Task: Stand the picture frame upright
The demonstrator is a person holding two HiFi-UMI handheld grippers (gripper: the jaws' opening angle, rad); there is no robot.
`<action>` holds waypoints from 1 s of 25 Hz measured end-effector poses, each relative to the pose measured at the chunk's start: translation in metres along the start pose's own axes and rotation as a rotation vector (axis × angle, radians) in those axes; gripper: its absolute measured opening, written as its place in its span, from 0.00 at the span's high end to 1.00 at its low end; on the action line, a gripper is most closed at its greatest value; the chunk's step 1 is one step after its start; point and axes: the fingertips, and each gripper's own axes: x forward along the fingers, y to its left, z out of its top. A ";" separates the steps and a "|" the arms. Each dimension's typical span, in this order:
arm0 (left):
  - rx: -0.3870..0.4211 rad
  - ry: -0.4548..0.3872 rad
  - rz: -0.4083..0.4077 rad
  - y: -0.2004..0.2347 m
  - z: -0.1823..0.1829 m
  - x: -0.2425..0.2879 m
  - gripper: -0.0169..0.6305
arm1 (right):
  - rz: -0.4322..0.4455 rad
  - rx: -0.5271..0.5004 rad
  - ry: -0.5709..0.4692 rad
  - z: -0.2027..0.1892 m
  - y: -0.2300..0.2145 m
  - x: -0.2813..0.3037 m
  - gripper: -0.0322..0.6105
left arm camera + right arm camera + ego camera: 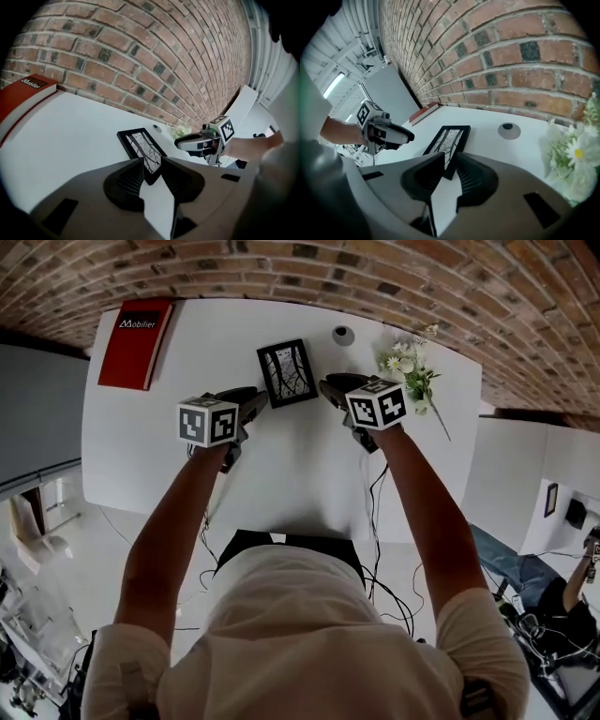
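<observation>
Picture frame (pixel 143 150), black-rimmed with a branch-like print, lies flat on the white table (pixel 309 465) just ahead of both pairs of jaws. In the left gripper view, the left gripper (pixel 152 164) has its jaws released and standing apart. The frame's near corner shows through the gap past their tips, and neither ribbed pad presses on it. In the right gripper view, the right gripper (pixel 451 161) also has its jaws apart and holds nothing. The frame (pixel 450 140) stretches away from the gap, with its near end partly hidden behind the jaw tips.

From the head view the frame (pixel 287 372) lies between the two grippers, turned slightly askew. The left gripper (pixel 255 401) points at its lower left side and the right gripper (pixel 330 387) at its right side. Both tips are just beside the rim, and I cannot tell whether either one touches it. Both grippers slope down toward the table.

Farther out, a small round grey object (pixel 343 334) sits on the table beyond the frame's right corner. A sprig of white flowers (pixel 408 367) lies to the right of the right gripper. A red book (pixel 136 343) lies well apart at the table's far left corner. A brick wall (pixel 375 277) stands behind the table.
</observation>
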 end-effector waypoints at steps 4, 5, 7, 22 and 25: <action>-0.026 0.005 0.010 0.016 0.008 0.017 0.81 | 0.034 -0.009 0.033 0.010 -0.009 0.022 0.85; -0.034 0.008 0.013 0.020 0.008 0.021 0.81 | 0.038 -0.009 0.042 0.011 -0.011 0.027 0.85; -0.055 0.016 0.015 0.026 0.008 0.026 0.80 | 0.047 0.001 0.056 0.013 -0.015 0.035 0.85; -0.108 0.083 0.001 0.047 0.006 0.053 0.79 | 0.139 0.079 0.142 0.013 -0.023 0.070 0.85; -0.092 0.114 0.026 0.048 0.004 0.057 0.79 | 0.150 0.099 0.149 0.012 -0.023 0.071 0.85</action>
